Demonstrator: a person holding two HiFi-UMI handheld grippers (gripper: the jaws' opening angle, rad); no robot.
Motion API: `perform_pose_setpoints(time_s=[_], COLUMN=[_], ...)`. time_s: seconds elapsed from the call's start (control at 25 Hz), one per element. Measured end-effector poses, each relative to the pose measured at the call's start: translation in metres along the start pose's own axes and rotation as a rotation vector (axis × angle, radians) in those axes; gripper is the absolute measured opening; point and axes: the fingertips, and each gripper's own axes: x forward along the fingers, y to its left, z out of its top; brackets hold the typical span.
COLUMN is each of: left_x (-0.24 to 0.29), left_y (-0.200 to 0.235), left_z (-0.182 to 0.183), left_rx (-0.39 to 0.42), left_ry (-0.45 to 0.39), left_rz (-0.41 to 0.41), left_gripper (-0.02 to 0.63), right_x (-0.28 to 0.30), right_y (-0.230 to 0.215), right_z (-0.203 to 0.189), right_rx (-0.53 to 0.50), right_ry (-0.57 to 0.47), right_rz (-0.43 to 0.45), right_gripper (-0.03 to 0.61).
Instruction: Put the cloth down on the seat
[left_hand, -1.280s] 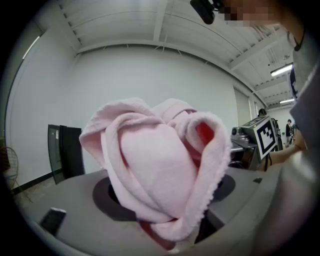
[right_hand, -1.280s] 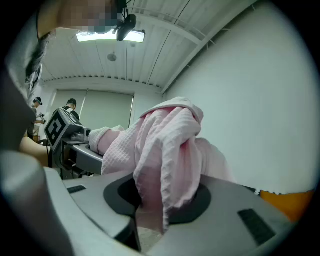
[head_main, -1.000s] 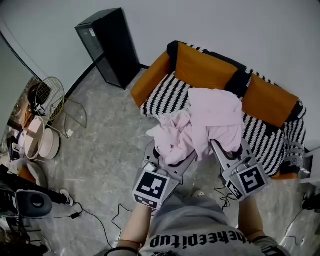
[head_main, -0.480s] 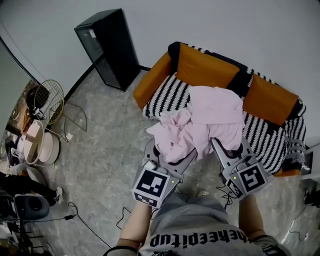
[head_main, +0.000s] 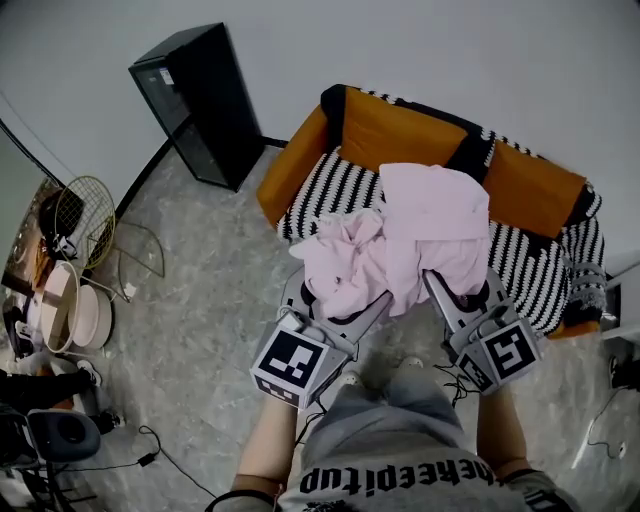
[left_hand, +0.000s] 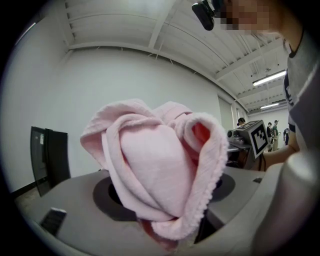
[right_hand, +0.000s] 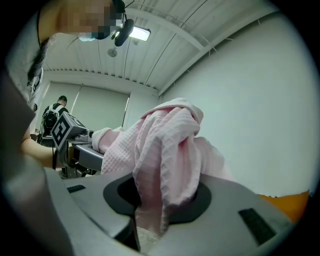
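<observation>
A crumpled pink cloth (head_main: 400, 240) hangs bunched between my two grippers, over the front of the sofa's black-and-white striped seat (head_main: 330, 195). My left gripper (head_main: 340, 305) is shut on the cloth's left part; folds of the cloth (left_hand: 160, 175) fill the gap between its jaws (left_hand: 170, 235). My right gripper (head_main: 460, 290) grips the right part; its jaws have just been opening a little, and the cloth (right_hand: 165, 155) still runs down between them (right_hand: 145, 225). The fingertips are hidden under the fabric in the head view.
The sofa has orange back cushions (head_main: 400, 135) and an orange arm (head_main: 290, 165). A black cabinet (head_main: 195, 100) stands against the wall at left. Wire baskets (head_main: 85, 210) and round tubs (head_main: 75, 305) sit at far left. Cables (head_main: 150, 455) lie on the marble floor.
Both grippers have carried the cloth a little further toward the sofa. The cloth stays bunched between them in the same shape.
</observation>
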Motion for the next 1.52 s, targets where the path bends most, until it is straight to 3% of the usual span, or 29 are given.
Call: perform_pose_setpoints(time_s=[0.36, 0.96, 1.28, 1.52], left_x=[0.058, 0.076, 0.173, 0.202], left_y=[0.015, 0.021, 0.038, 0.048], left_z=[0.009, 0.010, 0.019, 0.021], left_rx=[-0.014, -0.009, -0.035, -0.047], left_ry=[0.016, -0.009, 0.014, 0.027], left_rz=[-0.008, 0.046, 0.089, 0.124], left_gripper=[0.351, 0.351, 0.351, 0.351], right_x=[0.019, 0.030, 0.062, 0.078], right_y=[-0.061, -0.079, -0.174, -0.203], right_z=[-0.007, -0.005, -0.018, -0.021], right_rx=[0.025, -0.015, -0.004, -0.001], right_ry=[0.023, -0.029, -0.011, -0.008], right_rz=[-0.010, 0.046, 0.085, 0.120], right_gripper=[0.143, 0.141, 0.140, 0.140])
